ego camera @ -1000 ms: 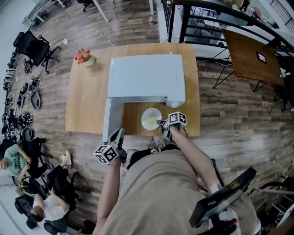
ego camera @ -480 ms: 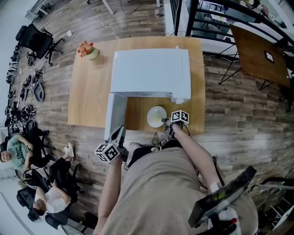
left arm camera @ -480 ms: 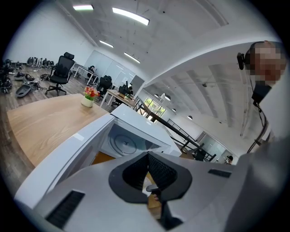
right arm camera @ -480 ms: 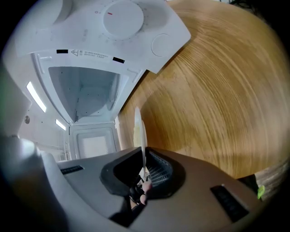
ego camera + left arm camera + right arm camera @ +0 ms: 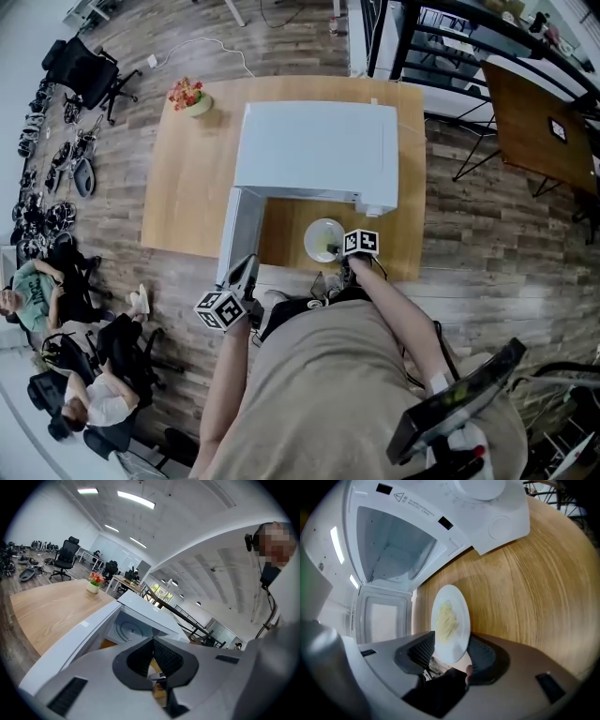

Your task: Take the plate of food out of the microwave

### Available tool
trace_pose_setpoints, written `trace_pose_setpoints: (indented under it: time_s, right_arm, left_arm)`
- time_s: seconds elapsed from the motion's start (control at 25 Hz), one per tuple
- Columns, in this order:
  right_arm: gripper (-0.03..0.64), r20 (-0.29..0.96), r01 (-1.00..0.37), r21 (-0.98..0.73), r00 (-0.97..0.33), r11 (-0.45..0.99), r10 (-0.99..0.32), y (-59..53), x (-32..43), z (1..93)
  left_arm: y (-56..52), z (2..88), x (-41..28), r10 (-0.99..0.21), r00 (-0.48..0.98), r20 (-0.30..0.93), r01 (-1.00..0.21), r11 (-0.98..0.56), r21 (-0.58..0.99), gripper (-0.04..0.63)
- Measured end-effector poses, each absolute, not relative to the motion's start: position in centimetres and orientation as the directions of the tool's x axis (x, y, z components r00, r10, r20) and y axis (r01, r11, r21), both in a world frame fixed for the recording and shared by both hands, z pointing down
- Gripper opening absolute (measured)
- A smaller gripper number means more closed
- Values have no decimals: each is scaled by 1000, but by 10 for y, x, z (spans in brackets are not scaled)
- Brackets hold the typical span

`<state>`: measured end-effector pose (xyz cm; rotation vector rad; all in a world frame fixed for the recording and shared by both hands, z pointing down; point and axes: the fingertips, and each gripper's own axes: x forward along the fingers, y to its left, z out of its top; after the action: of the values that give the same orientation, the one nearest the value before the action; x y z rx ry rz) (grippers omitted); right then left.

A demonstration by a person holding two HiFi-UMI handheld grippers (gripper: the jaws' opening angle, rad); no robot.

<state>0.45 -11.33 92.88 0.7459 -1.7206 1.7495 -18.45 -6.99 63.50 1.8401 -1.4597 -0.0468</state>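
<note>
I see the plate [image 5: 323, 239] outside the microwave [image 5: 314, 155], lying on the wooden table [image 5: 187, 187] just in front of the oven and to the right of its door [image 5: 242, 230], which stands swung open. On the plate there is a small heap of pale yellow food [image 5: 446, 620] (I cannot tell what kind). My right gripper [image 5: 336, 251] is at the near edge of the plate. In the right gripper view its jaws have just been opening and now stand spread, with the rim of the plate between the two dark pads [image 5: 421, 651]. The left pad is clearly apart from the plate and the right one is close beside it, so I read no pinch here. My left gripper [image 5: 242, 272] hangs near the lower end of the open door, off the table edge. In the left gripper view its jaws are pressed together with nothing between them, and they point toward the open microwave. A small pot of flowers [image 5: 192, 97] stands at the far left corner of the table, well apart from the plate.
</note>
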Motion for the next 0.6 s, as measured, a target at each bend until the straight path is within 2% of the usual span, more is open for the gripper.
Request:
trace_pose_setpoints:
  time_s: [0.12,0.28,0.44,0.52,0.6]
  right_arm:
    - [288,745,-745,-667,-667,-4,16,-111,-2,929]
    - [361,769,-769,-639,-639,2,32,-109,-7,931]
    - [491,755,-749,-649,-655,-131,2,-113,-8,930]
    - [529,741,-721,-663,-670,-202,-40,-118,-9,926]
    - [540,727,-690,-676,-682,-257,-80,-122,-8,920]
  left_arm:
    - [-65,635,-192,-846,332,418,-817,-36,576,3]
    - [-63,636,-199,-847,320,425,-825,-29,564,3]
    - [-61,635,-201,-849,316,424,-829,-29,558,3]
    - [-60,635,-201,-849,316,424,-830,-31,557,3]
    - [-60,633,-200,-848,322,421,-829,-37,558,3]
